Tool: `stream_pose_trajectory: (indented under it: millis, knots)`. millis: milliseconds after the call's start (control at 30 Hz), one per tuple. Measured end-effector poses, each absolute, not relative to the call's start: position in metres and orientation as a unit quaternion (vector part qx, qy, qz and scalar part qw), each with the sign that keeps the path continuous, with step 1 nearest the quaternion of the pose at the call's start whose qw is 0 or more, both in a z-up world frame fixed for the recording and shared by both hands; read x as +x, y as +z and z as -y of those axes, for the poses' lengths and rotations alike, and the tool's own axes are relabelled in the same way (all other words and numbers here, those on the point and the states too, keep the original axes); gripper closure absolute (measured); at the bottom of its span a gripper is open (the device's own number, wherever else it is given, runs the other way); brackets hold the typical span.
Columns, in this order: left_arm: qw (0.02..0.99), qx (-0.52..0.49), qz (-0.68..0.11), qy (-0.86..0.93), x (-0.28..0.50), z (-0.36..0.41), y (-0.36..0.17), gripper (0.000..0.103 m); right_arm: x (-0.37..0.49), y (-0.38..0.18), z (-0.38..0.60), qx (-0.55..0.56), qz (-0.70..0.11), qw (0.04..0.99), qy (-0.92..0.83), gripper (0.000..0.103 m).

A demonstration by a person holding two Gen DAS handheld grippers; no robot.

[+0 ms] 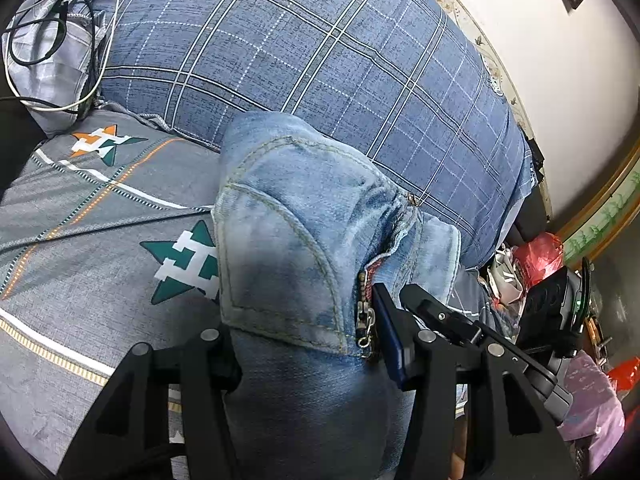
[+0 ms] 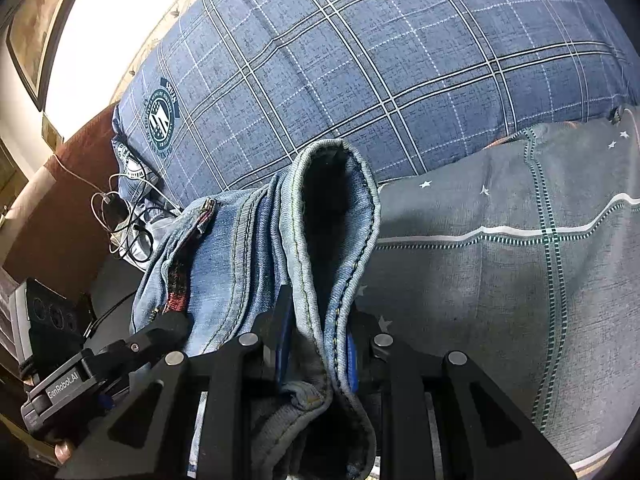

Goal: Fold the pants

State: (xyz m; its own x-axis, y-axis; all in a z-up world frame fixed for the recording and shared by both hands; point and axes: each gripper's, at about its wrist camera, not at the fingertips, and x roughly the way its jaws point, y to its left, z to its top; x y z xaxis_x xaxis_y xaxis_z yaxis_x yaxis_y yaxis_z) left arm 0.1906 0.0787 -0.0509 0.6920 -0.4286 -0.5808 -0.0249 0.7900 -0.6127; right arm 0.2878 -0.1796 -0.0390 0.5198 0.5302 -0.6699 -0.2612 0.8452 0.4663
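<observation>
With both grippers, left and right, clenched on the jeans bunched between their jaws above the bed, we should lower them evenly, keeping edges aligned.

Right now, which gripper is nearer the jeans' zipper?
Left. The left gripper clamps the jeans with the zipper right against one of its fingers. The right gripper holds the hem end, the zipper off to its side.
</observation>
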Motion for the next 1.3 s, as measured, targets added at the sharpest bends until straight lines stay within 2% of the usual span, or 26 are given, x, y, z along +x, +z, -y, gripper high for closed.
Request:
stream_pose_trajectory:
  millis: [133,233,300,333,367,467,600,700,800,1067,1300]
  knots:
    - [0.865,-0.289,-0.398,-0.102,0.201,-0.072,-0.064,0.048,0.295,-0.053,0.182,0.158,-0.45,0.851,0.22,0.081]
    - [0.853,-0.268,-0.443,-0.074,0.214,-0.067,-0.091,0.045,0.308,-0.082,0.18,0.154,-0.495,0.832,0.198,0.078]
    - [0.852,-0.269,-0.446,-0.051,0.217,-0.07,-0.104,0.037,0.314,-0.096,0.18,0.151,-0.509,0.828,0.178,0.067]
    - [0.85,-0.278,-0.444,-0.049,0.217,-0.074,-0.106,0.033,0.317,-0.1,0.182,0.161,-0.511,0.825,0.18,0.064]
    - [0.847,-0.291,-0.442,-0.05,0.215,-0.077,-0.107,0.032,0.317,-0.101,0.182,0.166,-0.511,0.823,0.183,0.06]
    - [0.852,-0.291,-0.433,-0.044,0.205,-0.078,-0.099,0.031,0.311,-0.094,0.184,0.176,-0.498,0.827,0.194,0.056]
    - [0.883,-0.229,-0.409,-0.012,0.181,-0.065,-0.076,0.021,0.3,-0.074,0.192,0.191,-0.469,0.839,0.198,0.04]
    - [0.913,-0.156,-0.377,0.013,0.159,-0.047,-0.057,0.013,0.291,-0.056,0.2,0.194,-0.444,0.852,0.2,0.038]
    - [0.928,-0.113,-0.355,0.03,0.145,-0.036,-0.048,0.009,0.281,-0.041,0.208,0.191,-0.42,0.865,0.197,0.031]
    - [0.933,-0.105,-0.338,0.063,0.12,-0.023,-0.038,0.005,0.26,-0.026,0.229,0.222,-0.405,0.863,0.206,0.029]
    - [0.933,-0.076,-0.341,0.083,0.089,-0.004,-0.034,0.004,0.23,-0.018,0.213,0.176,-0.393,0.877,0.213,0.027]
